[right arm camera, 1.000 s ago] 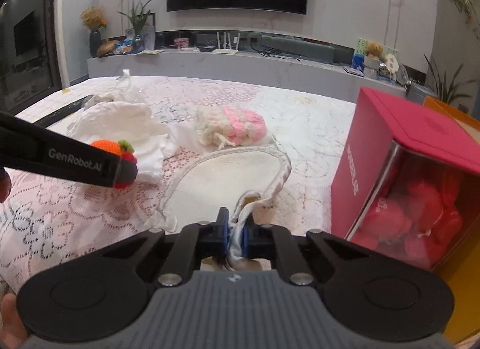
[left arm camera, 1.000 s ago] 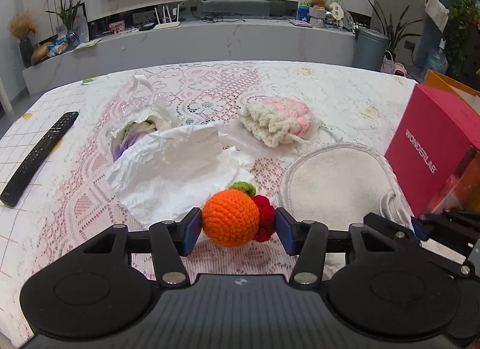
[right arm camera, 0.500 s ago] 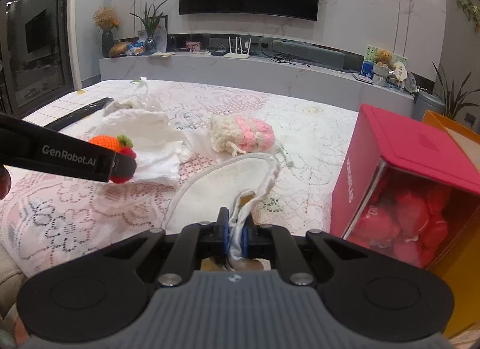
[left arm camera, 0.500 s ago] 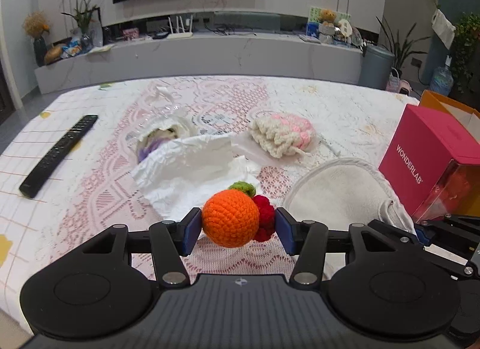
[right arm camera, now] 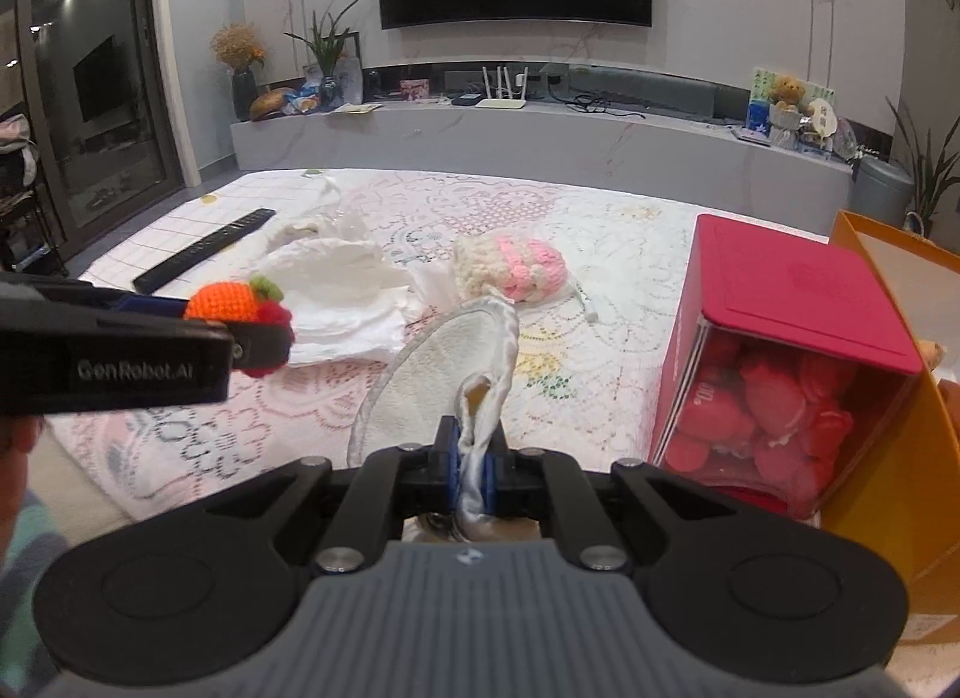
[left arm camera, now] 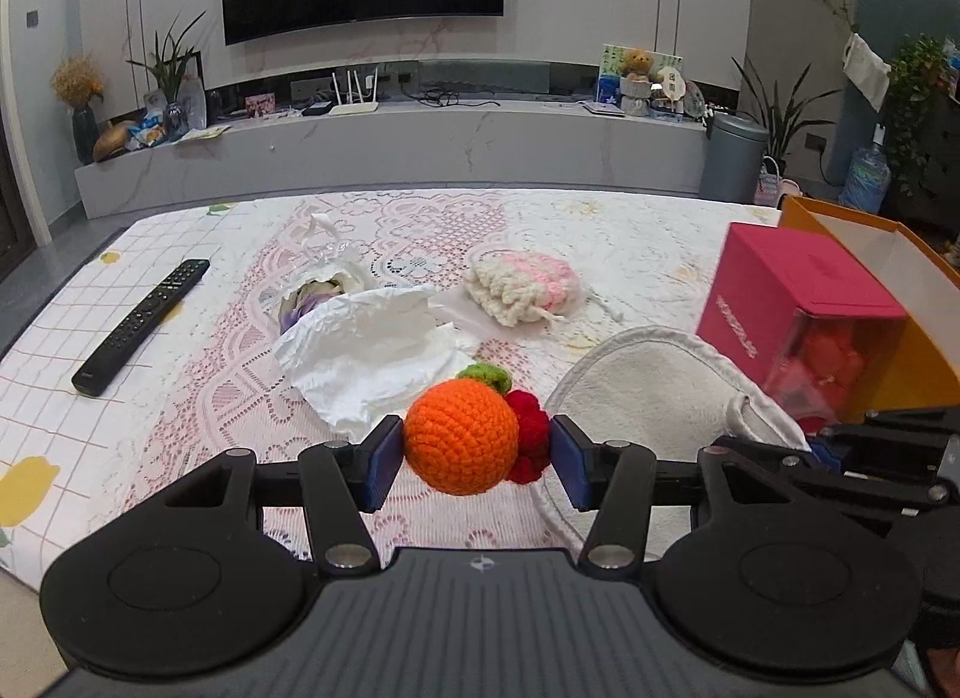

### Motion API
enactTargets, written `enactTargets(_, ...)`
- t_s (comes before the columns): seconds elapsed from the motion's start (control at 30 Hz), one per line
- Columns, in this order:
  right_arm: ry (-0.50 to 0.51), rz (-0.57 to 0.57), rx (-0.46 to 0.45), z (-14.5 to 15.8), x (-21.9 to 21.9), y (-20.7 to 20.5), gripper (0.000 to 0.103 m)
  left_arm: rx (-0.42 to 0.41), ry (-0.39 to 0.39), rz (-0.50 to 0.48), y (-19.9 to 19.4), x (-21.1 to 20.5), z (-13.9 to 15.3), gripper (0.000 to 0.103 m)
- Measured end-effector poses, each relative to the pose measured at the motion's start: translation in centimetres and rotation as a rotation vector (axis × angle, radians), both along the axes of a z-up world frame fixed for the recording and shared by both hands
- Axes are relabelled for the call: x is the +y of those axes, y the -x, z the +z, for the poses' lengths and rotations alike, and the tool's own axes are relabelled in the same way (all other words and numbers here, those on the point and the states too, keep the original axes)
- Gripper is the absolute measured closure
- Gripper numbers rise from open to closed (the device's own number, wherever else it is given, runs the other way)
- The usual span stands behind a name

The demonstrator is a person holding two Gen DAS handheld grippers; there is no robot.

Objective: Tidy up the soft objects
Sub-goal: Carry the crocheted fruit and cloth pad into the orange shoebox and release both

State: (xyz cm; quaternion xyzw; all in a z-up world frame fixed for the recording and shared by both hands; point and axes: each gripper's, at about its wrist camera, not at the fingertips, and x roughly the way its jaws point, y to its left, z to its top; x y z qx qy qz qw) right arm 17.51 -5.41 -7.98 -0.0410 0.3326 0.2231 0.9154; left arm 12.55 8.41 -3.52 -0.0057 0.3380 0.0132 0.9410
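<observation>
The crocheted fruit [left arm camera: 461, 435] is orange with a green tuft at 1 o'clock and a dark red cluster at 3 o'clock; blue pads [left arm camera: 384, 459] flank it. The knitted pouch [left arm camera: 523, 287] is cream and pink, the round pad [left arm camera: 660, 398] off-white, the tablecloth [left arm camera: 228, 374] pink-white lace, the box [right arm camera: 798, 302] magenta, the remote [left arm camera: 141, 326] black, the crumpled paper [left arm camera: 366, 350] white
</observation>
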Motion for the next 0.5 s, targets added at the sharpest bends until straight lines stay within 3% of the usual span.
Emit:
enactTargets(0.2,-0.011,0.042,0.022,2.4,-1.9,1.3,0.098,0.016,0.007,-0.039,1.3,-1.5,1.3,0.043)
enactTargets(0.5,0.063,0.052,0.03,6.4,-5.8,2.1,0.098,0.029,-0.011,-0.148,2.0,-6.2,3.8,0.043)
